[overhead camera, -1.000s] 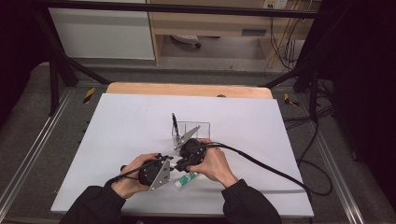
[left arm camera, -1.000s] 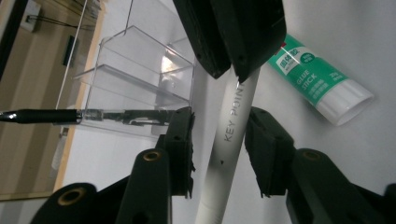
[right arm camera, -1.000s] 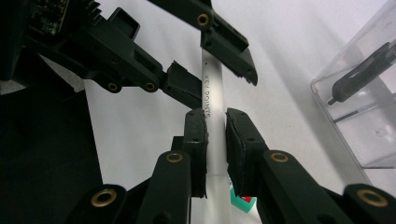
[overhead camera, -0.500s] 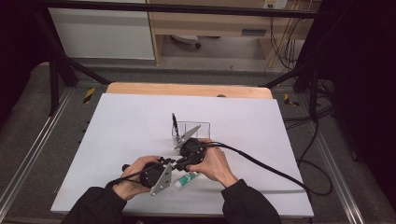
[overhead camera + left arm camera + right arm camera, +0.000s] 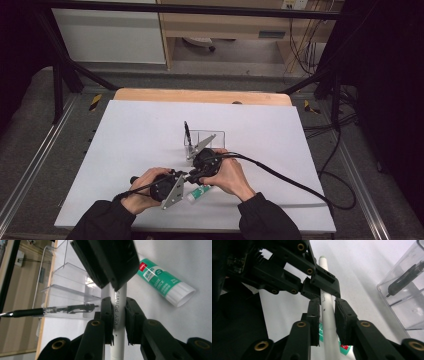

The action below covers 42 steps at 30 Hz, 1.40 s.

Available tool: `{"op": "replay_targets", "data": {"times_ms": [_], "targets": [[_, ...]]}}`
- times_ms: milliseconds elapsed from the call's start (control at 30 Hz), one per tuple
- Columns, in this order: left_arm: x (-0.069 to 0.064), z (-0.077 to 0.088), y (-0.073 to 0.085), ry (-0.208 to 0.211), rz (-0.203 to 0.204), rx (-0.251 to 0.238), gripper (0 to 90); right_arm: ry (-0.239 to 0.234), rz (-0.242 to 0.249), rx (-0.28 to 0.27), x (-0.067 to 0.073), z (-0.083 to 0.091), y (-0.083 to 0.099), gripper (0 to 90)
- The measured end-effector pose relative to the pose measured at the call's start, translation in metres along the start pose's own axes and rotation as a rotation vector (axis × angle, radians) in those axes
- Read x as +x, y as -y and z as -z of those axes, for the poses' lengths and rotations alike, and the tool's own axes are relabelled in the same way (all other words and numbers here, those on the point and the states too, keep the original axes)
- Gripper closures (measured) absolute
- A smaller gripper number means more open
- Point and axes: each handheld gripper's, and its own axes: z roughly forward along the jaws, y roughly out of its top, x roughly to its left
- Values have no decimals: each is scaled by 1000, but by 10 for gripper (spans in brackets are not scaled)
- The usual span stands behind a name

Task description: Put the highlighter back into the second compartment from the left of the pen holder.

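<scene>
The left gripper (image 5: 117, 320) pinches the white pen (image 5: 119, 315) tight between its fingers. The right gripper (image 5: 327, 322), fingers just loosening around the same pen, looks like it is handing it over above the worktop (image 5: 125, 130).

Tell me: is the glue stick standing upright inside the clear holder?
No. The glue stick lies on its side on the white table, outside the clear holder.
</scene>
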Motion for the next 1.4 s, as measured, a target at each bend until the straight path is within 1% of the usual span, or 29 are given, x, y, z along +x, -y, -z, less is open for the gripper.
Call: {"op": "replay_targets", "data": {"times_ms": [100, 133, 200, 233, 300, 367, 433, 667, 733, 800, 833, 900, 1000, 1067, 1133, 1233, 1400], "targets": [[1, 0, 4, -2, 32, 13, 779, 10, -4, -16, 0, 4, 2, 663], [1, 1, 6, 3, 51, 22, 779, 17, -5, -25, -1, 6, 3, 647], [2, 0, 9, -2, 76, 18, 779, 32, -19, -45, -2, 9, 5, 617], [2, 1, 11, 3, 99, 27, 779, 39, -28, -49, -3, 11, 6, 604], [3, 1, 13, 3, 126, 30, 779, 55, -32, -53, -5, 15, 9, 566], [4, 0, 15, 4, 139, 40, 779, 73, -44, -62, -6, 17, 13, 516], [4, 0, 16, 8, 169, 39, 779, 93, -47, -74, -8, 20, 17, 460], [5, -2, 23, 8, 261, 52, 779, 147, -73, -122, -18, 29, 40, 299], [6, -1, 24, 10, 296, 49, 779, 165, -68, -140, -22, 30, 47, 252], [8, -1, 25, 9, 329, 45, 779, 182, -78, -148, -25, 31, 55, 210], [8, 0, 25, 8, 345, 43, 779, 188, -85, -162, -27, 31, 59, 184], [10, 0, 26, 7, 385, 36, 779, 205, -96, -165, -32, 31, 67, 151], [13, 2, 28, 7, 454, 18, 779, 225, -114, -155, -39, 32, 79, 110], [14, 3, 29, 6, 503, 2, 779, 241, -125, -157, -43, 32, 88, 104], [16, 5, 30, 6, 551, -16, 779, 253, -140, -169, -47, 33, 97, 97], [19, 7, 31, 7, 611, -33, 779, 267, -171, -192, -53, 34, 111, 88], [23, 10, 33, 3, 739, -78, 779, 283, -213, -217, -62, 40, 136, 59]]}}
